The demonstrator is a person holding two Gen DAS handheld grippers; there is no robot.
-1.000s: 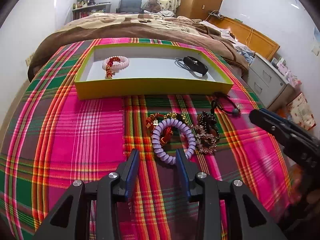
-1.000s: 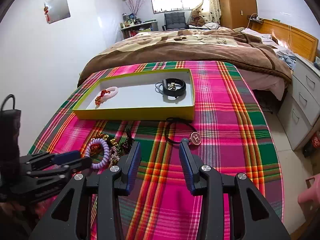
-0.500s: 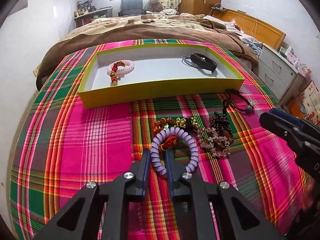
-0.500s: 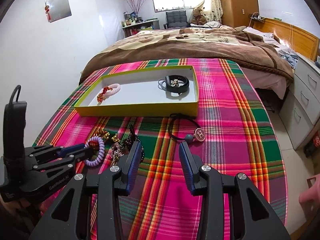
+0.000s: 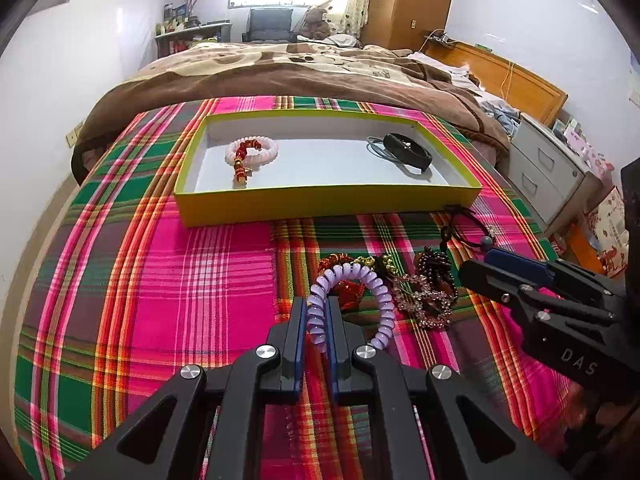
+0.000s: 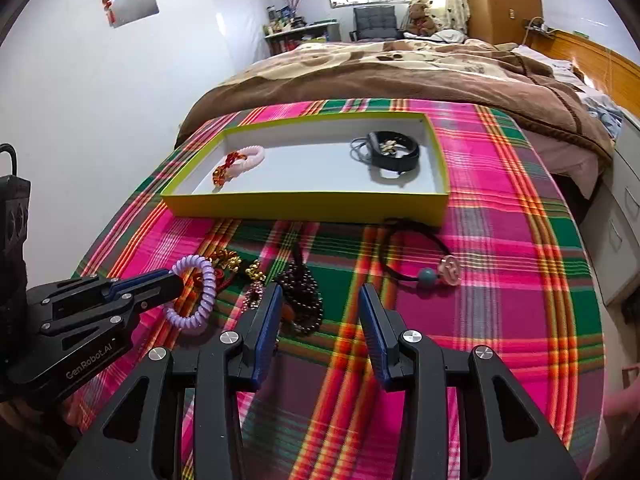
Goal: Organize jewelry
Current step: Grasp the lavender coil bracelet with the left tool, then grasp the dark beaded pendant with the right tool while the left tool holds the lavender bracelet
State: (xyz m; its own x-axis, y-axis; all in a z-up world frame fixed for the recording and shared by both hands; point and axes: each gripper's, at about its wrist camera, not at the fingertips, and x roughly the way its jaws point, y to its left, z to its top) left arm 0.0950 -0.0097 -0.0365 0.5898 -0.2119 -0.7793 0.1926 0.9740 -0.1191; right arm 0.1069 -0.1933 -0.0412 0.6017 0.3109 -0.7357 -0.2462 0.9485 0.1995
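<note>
Left wrist view: lilac spiral bracelet [image 5: 352, 300] gripped at its near-left arc, jaws of the left gripper [image 5: 316, 320] clenched on the coil; rest of the loop hangs out to the right, over the plaid cloth [image 5: 180, 280]. Whether the loop is clear of the cloth, cannot tell. Just behind it, a heap of jewelry: red-and-gold beaded piece [image 5: 344, 264] under the loop, a sparkly pink chain [image 5: 424, 300] beside it on the right, dark bead bracelet [image 5: 434, 266] behind that. Farther right, a black cord with a blue-grey bead [image 5: 486, 241], close to the front corner of the yellow tray [image 5: 320, 204]. Tray lies across the cloth beyond the heap; inside, a pale pink bead bracelet with a red-gold strand [image 5: 250, 152] at the left end, a black band [image 5: 408, 156] with a thin grey loop at the right end, well apart. Right gripper [image 6: 318, 316] hovers over the cloth near the dark beads, jaws released, nothing between them; its left finger sits close beside that bracelet. From the right wrist view the cord also carries a pink round charm [image 6: 450, 270]. Brown blanket [image 6: 400, 76] covers the bed beyond the tray.
</note>
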